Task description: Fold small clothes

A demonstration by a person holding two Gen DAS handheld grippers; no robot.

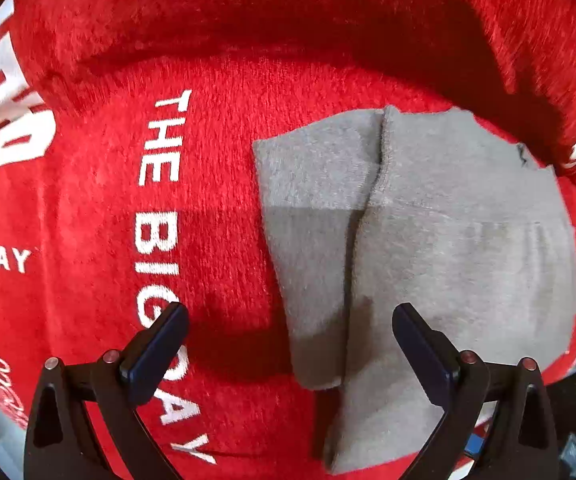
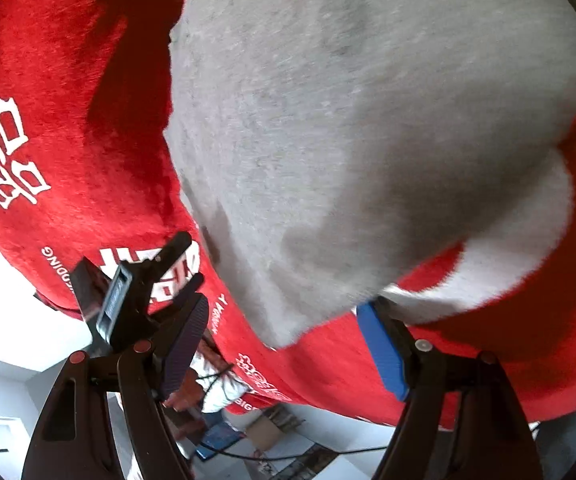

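Observation:
A small grey garment (image 1: 428, 224) lies folded on a red plush blanket (image 1: 216, 168) with white lettering; a flap overlaps along a vertical crease. My left gripper (image 1: 290, 344) is open and empty, hovering over the garment's near left edge. In the right wrist view the grey garment (image 2: 328, 120) fills most of the frame. My right gripper (image 2: 284, 344) is open, its blue-padded finger (image 2: 380, 352) close beside a lifted grey corner (image 2: 508, 248); I cannot tell if it touches. The left gripper also shows in the right wrist view (image 2: 144, 280).
The red blanket (image 2: 68, 140) ends at an edge at lower left in the right wrist view. Beyond it are a white floor (image 2: 28, 320), a cardboard box (image 2: 264, 432) and a cable (image 2: 288, 456).

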